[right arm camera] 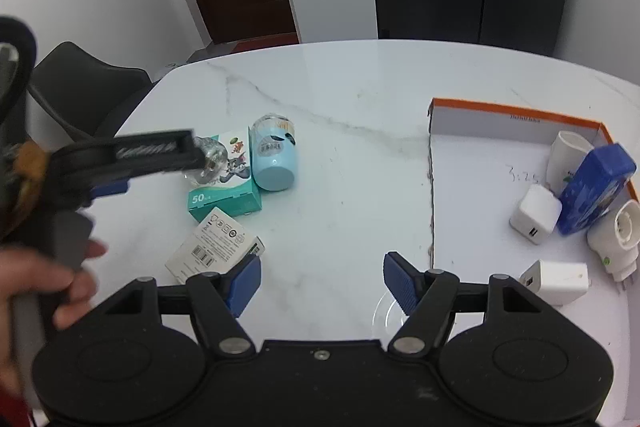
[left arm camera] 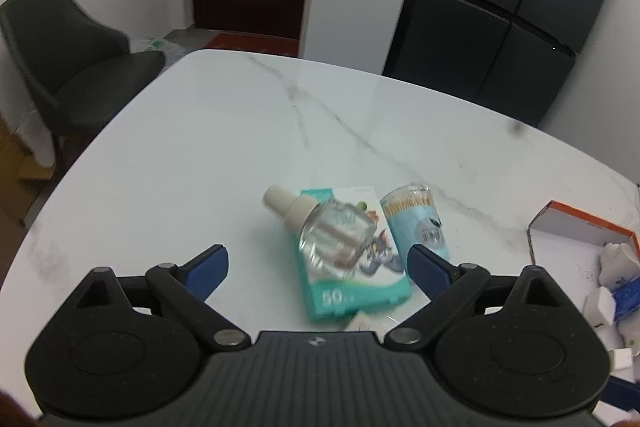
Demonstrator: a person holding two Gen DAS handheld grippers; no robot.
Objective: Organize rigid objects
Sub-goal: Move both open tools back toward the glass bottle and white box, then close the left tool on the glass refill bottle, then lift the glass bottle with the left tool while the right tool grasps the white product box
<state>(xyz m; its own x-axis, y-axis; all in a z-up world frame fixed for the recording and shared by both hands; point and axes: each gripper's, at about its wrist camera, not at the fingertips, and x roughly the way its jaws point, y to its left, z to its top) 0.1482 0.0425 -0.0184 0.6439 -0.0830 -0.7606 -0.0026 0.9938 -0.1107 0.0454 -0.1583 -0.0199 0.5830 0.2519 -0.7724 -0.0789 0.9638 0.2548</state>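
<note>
Tongs: your left tongs [left arm camera: 318, 269] gape empty just short of clear bottle [left arm camera: 332, 233] lying on teal box [left arm camera: 356, 279]; your right tongs [right arm camera: 322, 281] spread, empty, beside orange-rimmed tray [right arm camera: 516, 109].

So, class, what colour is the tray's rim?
Orange, on the tray; clearest in the right wrist view.

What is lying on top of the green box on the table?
A clear bottle with a cream cap lies on its side on the green box, covering part of the cartoon picture. What is printed under the bottle cannot be seen.
</note>
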